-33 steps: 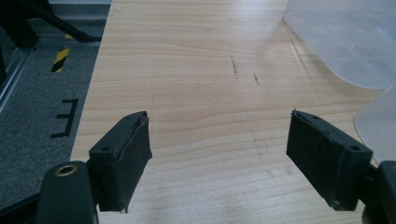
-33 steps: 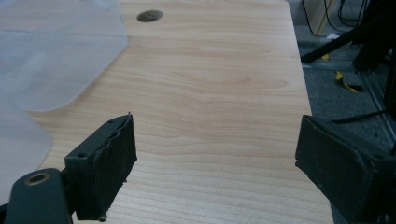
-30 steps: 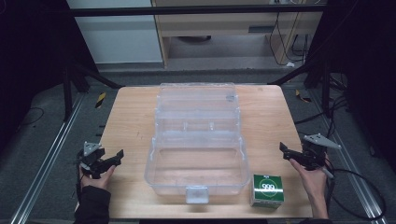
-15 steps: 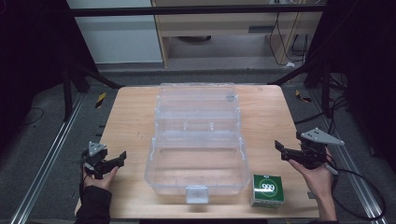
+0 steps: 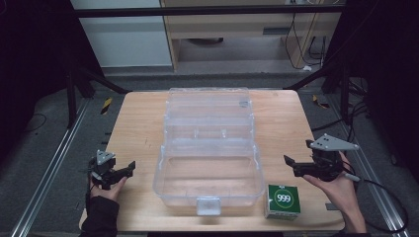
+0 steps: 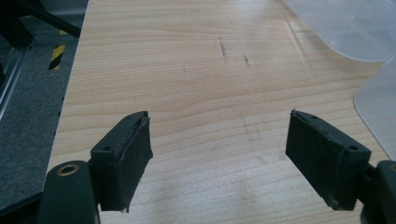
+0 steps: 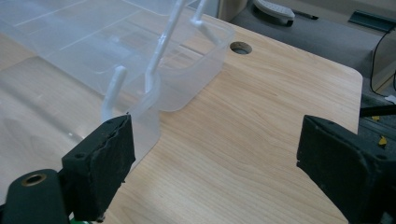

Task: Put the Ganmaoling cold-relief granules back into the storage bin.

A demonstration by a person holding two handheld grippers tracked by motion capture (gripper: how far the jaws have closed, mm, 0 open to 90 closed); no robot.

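A: What does the tabletop [image 5: 133,118] carry?
B: A clear plastic box [image 5: 207,148], lid open, at its centre; a green carton [image 5: 282,201] by the near edge. Grey floor surrounds it, cabinets behind.
A: The grippers?
B: Left gripper [image 5: 129,168] and right gripper [image 5: 288,161], jaws wide, empty, at opposite side edges.

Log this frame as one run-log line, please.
left gripper: open, empty, left of clear box | right gripper: open, empty, right of box | box: lid open | green carton: on table, untouched
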